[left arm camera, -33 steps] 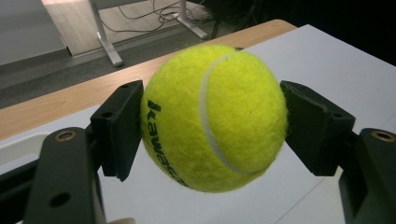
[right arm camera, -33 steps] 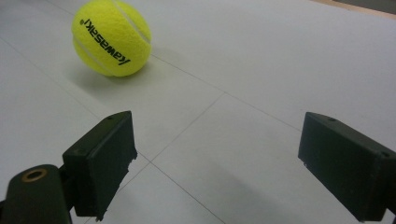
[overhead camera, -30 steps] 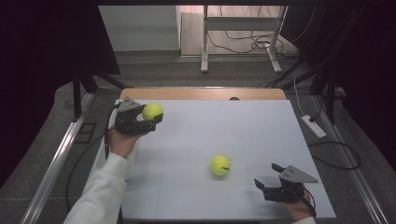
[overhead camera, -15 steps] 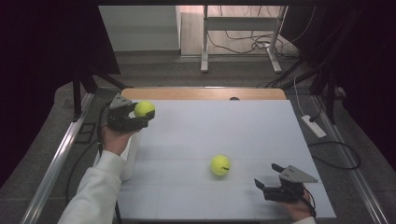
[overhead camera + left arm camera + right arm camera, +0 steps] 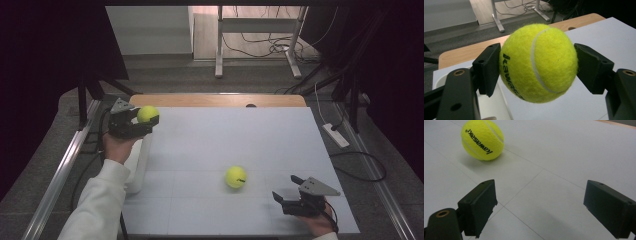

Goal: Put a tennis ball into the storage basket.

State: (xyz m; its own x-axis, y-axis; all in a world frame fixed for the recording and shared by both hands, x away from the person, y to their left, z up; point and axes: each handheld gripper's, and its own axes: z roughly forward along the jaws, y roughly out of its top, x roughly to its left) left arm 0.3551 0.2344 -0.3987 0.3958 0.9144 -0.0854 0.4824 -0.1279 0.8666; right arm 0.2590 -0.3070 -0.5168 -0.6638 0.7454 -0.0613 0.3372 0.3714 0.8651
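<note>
- Looking down from the high view: left gripper (image 5: pixel 142 121) clamped on a tennis ball (image 5: pixel 147 114), held up over the far-left corner of the white table (image 5: pixel 210 135), right above a white tube-like container (image 5: pixel 137 165) at the left edge. Probably poised there for a drop-in, judging by the alignment.
- Left forearm in a white sleeve (image 5: pixel 97 205) reaching far along the left edge, wrist cocked up.
- Second ball (image 5: pixel 235 177) loose on the table, near-centre; right gripper (image 5: pixel 292 192) parked near-right, just beside it, not touching.
- Left gripper view: held ball (image 5: pixel 538 62) squeezed at its equator between both pads, firm centred grip; container rim (image 5: pixel 454 72) below-left.
- Right gripper view: jaws spread wide, empty, low over the table; loose ball (image 5: pixel 482 140) ahead and left, off-axis. Likely staged for the next pick, needs a swing left first.
</note>
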